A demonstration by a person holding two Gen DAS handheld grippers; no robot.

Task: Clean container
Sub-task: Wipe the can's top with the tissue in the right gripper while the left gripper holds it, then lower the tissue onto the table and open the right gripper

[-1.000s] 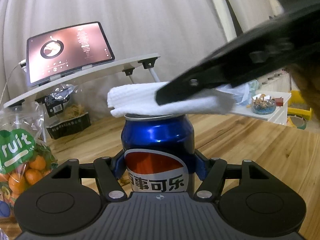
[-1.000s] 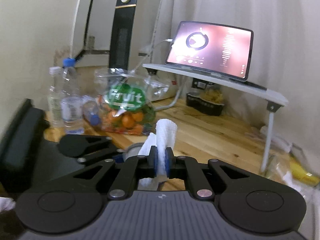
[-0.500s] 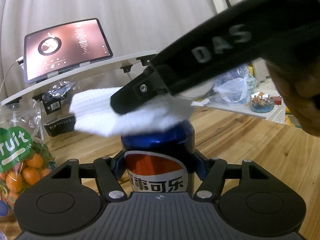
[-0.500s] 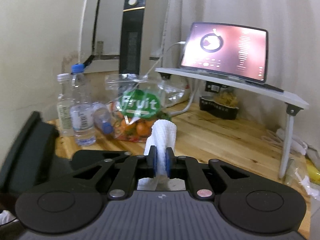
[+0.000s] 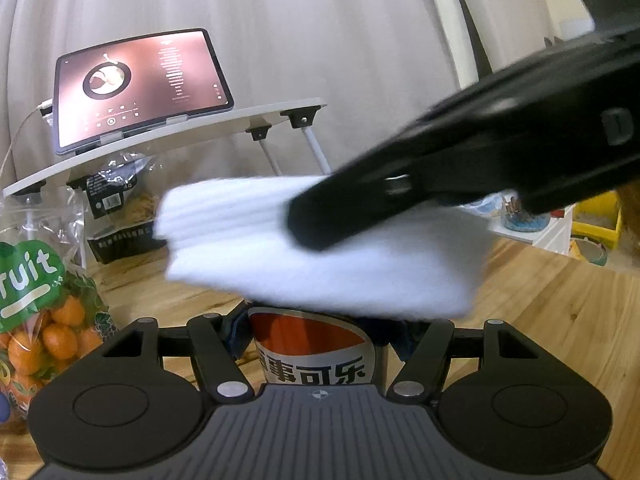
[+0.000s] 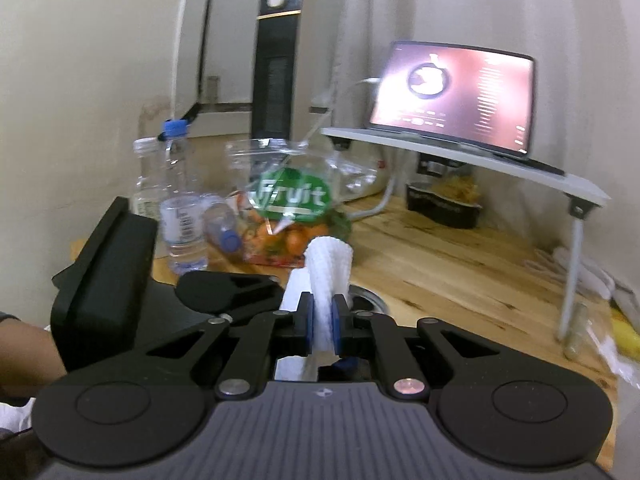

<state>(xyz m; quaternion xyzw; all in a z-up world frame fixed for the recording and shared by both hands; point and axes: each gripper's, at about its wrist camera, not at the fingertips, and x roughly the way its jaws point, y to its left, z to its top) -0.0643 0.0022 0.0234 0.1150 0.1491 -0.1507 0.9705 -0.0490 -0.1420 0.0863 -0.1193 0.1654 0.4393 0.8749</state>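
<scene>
Blue Pepsi can (image 5: 316, 354), "事可乐" label

- A home room: soft curtain (image 5: 280, 40) and wood floor (image 5: 560, 320).
- A tablet (image 5: 140, 84) on a small folding table (image 6: 480, 160).
- A bag of oranges (image 6: 292, 220) and water bottles (image 6: 180, 208).

A folded white cloth (image 5: 320, 256) lies over the blue cola can (image 5: 312, 352) on the wooden surface (image 5: 560, 320); left stands a clear bag of oranges (image 5: 36, 320), behind it a tablet (image 5: 136, 88) on a white folding stand (image 5: 168, 136).
</scene>
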